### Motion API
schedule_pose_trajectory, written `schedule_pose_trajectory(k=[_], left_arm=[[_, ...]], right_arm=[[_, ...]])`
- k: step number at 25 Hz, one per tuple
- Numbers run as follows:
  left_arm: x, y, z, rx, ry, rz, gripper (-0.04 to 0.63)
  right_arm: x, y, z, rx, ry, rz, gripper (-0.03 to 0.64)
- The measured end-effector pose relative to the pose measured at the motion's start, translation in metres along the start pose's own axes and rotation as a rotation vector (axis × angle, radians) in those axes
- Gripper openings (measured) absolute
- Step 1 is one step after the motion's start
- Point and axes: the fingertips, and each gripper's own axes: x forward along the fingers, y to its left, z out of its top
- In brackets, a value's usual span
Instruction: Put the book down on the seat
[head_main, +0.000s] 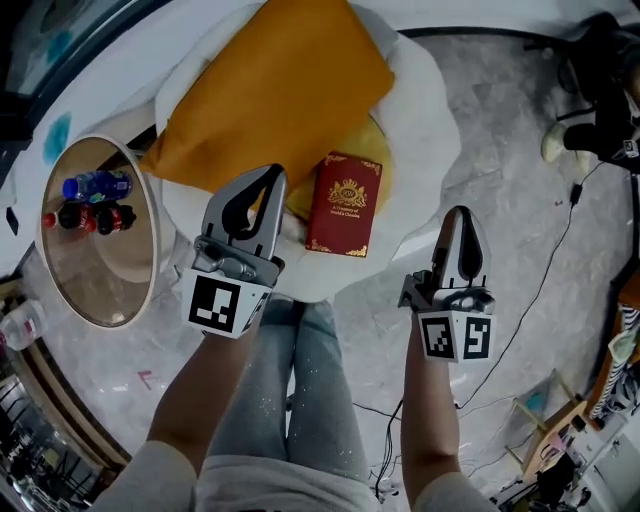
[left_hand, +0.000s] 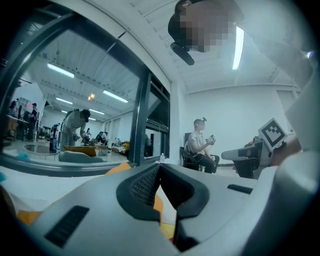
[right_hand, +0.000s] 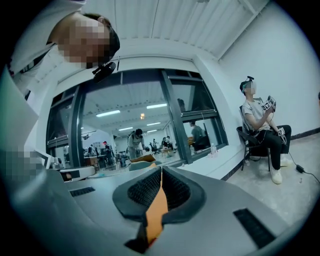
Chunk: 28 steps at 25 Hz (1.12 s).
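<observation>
The left gripper and right gripper both have jaws pressed together on nothing, flanking the seat's near edge. The book lies flat there, overlapping the orange cushion's corner. Open floor spreads rightward.

floor: grey marble | round side table at left | glazed partition | ceiling strip light lit
</observation>
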Motion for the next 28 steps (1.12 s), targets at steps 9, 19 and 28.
schedule_pose_trajectory(k=[9,19,28], left_arm=[[-0.021,0.000,0.087,0.019,-0.022,0.044,0.015],[-0.055,-0.007,0.185,0.017,-0.056,0.099,0.015],[-0.085,-0.023,0.247,0.043,-0.070,0.063,0.015]], right_arm=[[-0.019,0.030,0.088,0.020,0.014,0.025,0.034],[-0.051,0.075,0.180,0.054,-0.014,0.064,0.033],[-0.077,0.103,0.257,0.024,-0.070,0.088,0.029]])
